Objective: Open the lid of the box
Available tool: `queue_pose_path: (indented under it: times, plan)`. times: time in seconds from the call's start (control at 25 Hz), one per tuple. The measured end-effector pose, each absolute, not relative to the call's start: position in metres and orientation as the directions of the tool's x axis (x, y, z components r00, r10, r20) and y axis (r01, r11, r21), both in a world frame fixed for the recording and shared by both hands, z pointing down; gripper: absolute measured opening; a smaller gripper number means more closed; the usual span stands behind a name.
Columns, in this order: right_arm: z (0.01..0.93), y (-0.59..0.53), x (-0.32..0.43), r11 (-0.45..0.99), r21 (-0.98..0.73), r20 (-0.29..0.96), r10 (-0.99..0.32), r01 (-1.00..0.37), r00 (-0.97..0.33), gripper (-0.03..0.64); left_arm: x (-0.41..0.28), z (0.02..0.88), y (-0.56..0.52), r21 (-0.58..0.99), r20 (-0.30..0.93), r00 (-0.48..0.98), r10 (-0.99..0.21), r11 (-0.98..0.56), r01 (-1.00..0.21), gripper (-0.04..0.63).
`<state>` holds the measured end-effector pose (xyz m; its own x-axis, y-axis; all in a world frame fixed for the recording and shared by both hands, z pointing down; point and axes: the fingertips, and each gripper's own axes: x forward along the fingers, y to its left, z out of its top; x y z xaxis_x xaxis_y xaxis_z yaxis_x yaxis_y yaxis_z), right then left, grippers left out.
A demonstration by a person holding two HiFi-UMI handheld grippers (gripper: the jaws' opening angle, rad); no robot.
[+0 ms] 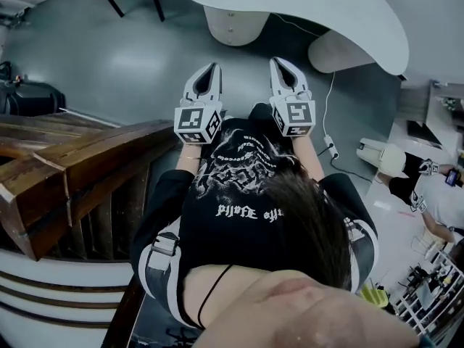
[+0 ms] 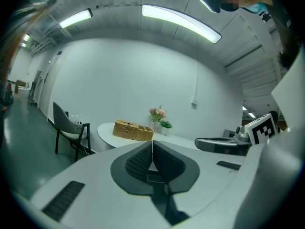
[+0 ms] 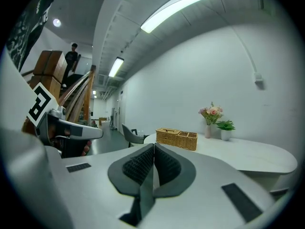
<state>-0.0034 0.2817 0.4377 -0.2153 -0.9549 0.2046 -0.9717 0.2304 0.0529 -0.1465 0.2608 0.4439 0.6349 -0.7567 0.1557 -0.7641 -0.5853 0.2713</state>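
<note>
Head view looks steeply down over the person's dark hair and black printed shirt to both tools, held out side by side above the grey floor (image 1: 130, 56), short of the white table (image 1: 341, 9). The left gripper (image 1: 212, 67) and the right gripper (image 1: 278, 61) point toward the table's near edge and its rounded pedestal (image 1: 233, 26), and neither touches it. A wooden staircase (image 1: 72, 158) rises well to the left of the table.

Left gripper view shows that gripper's ribbed dark pads (image 2: 138, 161) pressed together along a thin seam, with nothing between them. Right gripper view shows the same: its pads (image 3: 167, 166) meet edge to edge and hold nothing.

The wicker box (image 3: 177, 138) stands on the white table, near the table's left end as both gripper views show it, and well apart from both grippers. Its lid seems to lie down over the left part, though the box is too small to tell for sure. Further toward the table's middle stand a vase of pink flowers (image 3: 211, 114) and a small green plant (image 3: 225, 126), close together. A dark chair (image 2: 66, 128) stands on the floor just left of the table. At the top edge of the head view, an orange-brown strip on the table may be the box, cut off by the frame.
</note>
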Motion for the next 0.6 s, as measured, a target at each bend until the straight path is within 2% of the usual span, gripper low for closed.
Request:
queue_pose_path:
  times: [0.16, 0.36, 0.6]
  plan:
    - [0.442, 0.268, 0.000, 0.243, 0.067, 0.219, -0.950, -0.968, -0.224, 0.026, -0.151, 0.446, 0.248, 0.272, 0.152, 0.607, -0.780, -0.557, -0.785, 0.025]
    - [0.447, 0.234, 0.000, 0.311, 0.127, 0.221, -0.935, -0.942, -0.279, 0.026, -0.175, 0.444, 0.214, 0.306, 0.128, 0.497, -0.858, -0.443, -0.843, 0.025]
    - [0.454, 0.156, 0.012, 0.407, 0.117, 0.241, -0.896, -0.906, -0.372, 0.026, -0.160, 0.448, 0.159, 0.296, 0.161, 0.447, -0.880, -0.389, -0.872, 0.025]
